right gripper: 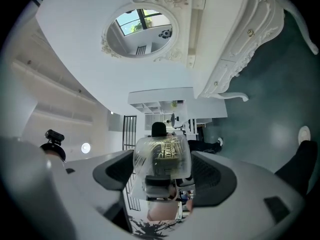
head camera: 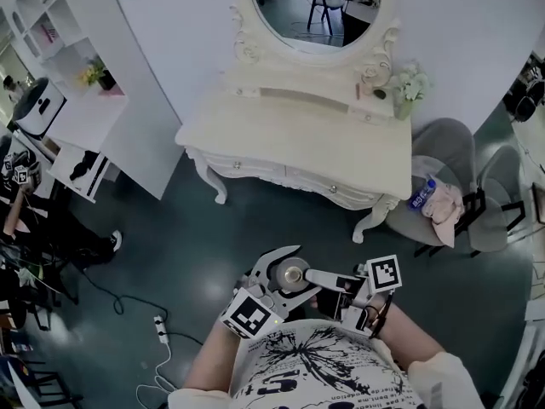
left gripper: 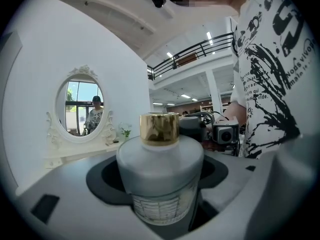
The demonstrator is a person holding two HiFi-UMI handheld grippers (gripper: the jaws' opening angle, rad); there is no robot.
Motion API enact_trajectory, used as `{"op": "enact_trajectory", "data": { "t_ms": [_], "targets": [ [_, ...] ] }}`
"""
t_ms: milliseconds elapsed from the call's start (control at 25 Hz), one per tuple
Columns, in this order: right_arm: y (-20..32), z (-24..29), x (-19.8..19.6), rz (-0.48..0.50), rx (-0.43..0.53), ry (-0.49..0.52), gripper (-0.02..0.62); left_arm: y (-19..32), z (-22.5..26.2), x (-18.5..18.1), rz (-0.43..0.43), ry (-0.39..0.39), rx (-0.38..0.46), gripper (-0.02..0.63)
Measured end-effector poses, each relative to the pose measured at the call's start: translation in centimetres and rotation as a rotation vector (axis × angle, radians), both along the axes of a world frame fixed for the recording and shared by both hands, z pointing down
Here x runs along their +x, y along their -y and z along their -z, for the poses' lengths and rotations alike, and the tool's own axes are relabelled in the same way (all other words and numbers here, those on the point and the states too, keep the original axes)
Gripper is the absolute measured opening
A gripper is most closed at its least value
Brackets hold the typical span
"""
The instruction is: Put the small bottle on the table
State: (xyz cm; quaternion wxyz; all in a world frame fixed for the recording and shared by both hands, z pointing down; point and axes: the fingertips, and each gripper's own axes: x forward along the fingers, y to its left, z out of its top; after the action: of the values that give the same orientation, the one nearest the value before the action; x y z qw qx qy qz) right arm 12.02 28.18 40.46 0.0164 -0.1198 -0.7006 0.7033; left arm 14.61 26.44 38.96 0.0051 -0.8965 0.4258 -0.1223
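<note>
The small bottle (head camera: 294,274), upright and cap up, is clenched by left tool (left gripper: 161,186) and right tool (right gripper: 163,176); the desk (head camera: 281,135) lies well beyond it.

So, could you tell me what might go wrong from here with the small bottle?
1. The small bottle sits between the jaws of both the left gripper and the right gripper, above the floor and well short of the table. If one lets go before the other grips firmly, the bottle could drop.
2. Flowers and small items stand at the table's back right corner, so setting it down there might knock them.
</note>
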Motion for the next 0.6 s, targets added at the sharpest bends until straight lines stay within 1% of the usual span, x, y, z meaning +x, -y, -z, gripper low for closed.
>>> {"op": "enact_trajectory", "data": {
  "t_ms": [160, 320, 600],
  "targets": [
    [2.5, 0.2, -4.6, -0.029, -0.007, 0.005, 0.368, 2.5, 0.2, -4.5, -0.024, 0.002, -0.005, 0.353],
    [4.8, 0.4, -8.4, -0.042, -0.004, 0.009, 0.368, 4.7, 0.4, -8.3, -0.042, 0.011, -0.007, 0.353],
    [8.7, 0.4, -13.0, -0.024, -0.003, 0.018, 0.368, 8.7, 0.5, -12.9, -0.028, 0.015, 0.005, 0.353]
  ]
}}
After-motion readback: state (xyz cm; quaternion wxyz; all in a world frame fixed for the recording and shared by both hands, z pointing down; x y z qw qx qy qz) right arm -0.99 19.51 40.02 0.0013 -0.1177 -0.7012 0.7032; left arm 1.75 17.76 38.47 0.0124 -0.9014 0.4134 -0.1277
